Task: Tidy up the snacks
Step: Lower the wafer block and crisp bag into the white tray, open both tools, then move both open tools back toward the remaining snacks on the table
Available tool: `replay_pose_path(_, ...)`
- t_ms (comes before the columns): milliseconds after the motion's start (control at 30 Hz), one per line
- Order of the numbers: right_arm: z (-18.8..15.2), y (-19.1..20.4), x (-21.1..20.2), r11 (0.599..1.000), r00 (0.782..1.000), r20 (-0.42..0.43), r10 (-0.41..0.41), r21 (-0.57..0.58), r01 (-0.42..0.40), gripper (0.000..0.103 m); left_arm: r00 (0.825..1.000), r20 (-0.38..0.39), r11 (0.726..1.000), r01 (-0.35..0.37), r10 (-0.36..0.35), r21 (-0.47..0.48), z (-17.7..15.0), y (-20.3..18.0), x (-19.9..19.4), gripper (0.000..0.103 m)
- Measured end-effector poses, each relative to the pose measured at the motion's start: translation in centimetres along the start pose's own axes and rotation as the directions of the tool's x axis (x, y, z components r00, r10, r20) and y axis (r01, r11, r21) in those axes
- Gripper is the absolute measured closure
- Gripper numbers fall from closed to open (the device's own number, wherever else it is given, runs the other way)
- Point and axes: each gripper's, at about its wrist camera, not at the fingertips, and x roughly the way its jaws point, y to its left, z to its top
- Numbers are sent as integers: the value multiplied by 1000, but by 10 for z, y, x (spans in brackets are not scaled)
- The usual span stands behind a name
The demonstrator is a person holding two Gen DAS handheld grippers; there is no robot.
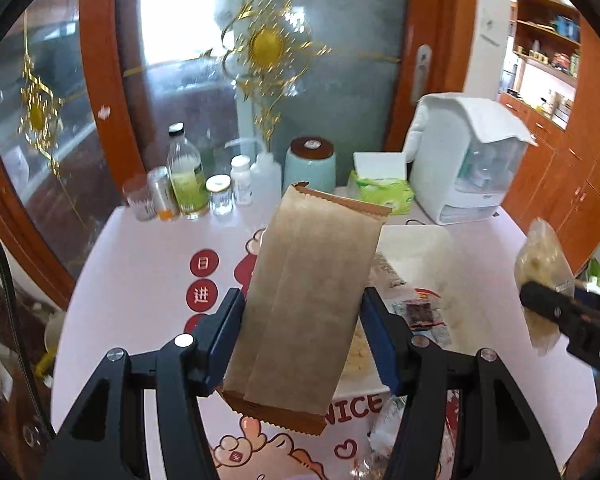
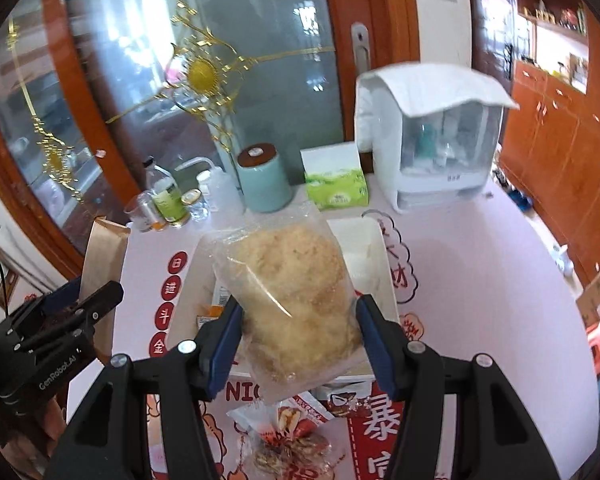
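Snacks first, left wrist view: brown paper packet (image 1: 306, 300) is pinched between your left gripper (image 1: 302, 336) pads, held tilted above the pink table (image 1: 140, 248). White tray (image 1: 416, 248) sits behind it with small wrapped snacks (image 1: 416, 312) at its near edge. Your right gripper shows at the right edge.

Right wrist view: clear bag of pale floss-like snack (image 2: 296, 300) is clamped between your right gripper (image 2: 298, 336) pads, lifted over the tray. Red nut packet (image 2: 296, 412) lies on the table below. Jars, teal canister (image 2: 264, 180), tissue pack (image 2: 336, 192) stand along the back.
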Motion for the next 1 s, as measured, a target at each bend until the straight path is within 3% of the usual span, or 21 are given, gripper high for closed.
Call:
replay_pose_path(433,-15,-8,74,996,993,-104,-61,61,68,45,981,-173,987,69,-94,-147,-26,6,106,44)
replay_pose_path(467,-16,-8,78,996,992,-108,-65,61,72,45,980,-175,986,72,-99,-151,-28,5,111,43)
replay_pose_path(500,-17,-7,81,995,992,-105,-70,60,77,45,978,-180,985,78,-105,-151,-30,5,115,33)
replay_pose_path(533,-19,-6,84,995,991,-100,-85,51,90,45,977,-181,984,87,-115,-154,-32,4,118,20)
replay_pose_path(600,-20,-5,90,994,990,-103,-97,40,102,43,978,-166,981,94,-122,-171,-35,3,117,15)
replay_pose_path(667,-24,-5,96,993,988,-120,-98,49,104,38,980,-157,980,95,-123,-173,-36,3,115,15)
replay_pose_path(767,-27,-7,99,994,990,-128,-64,80,75,18,981,-153,980,94,-122,-174,-36,5,110,15)
replay_pose_path(1000,-26,-2,91,994,994,-109,-8,110,20,17,989,-114,978,67,-91,-199,-35,20,90,15)
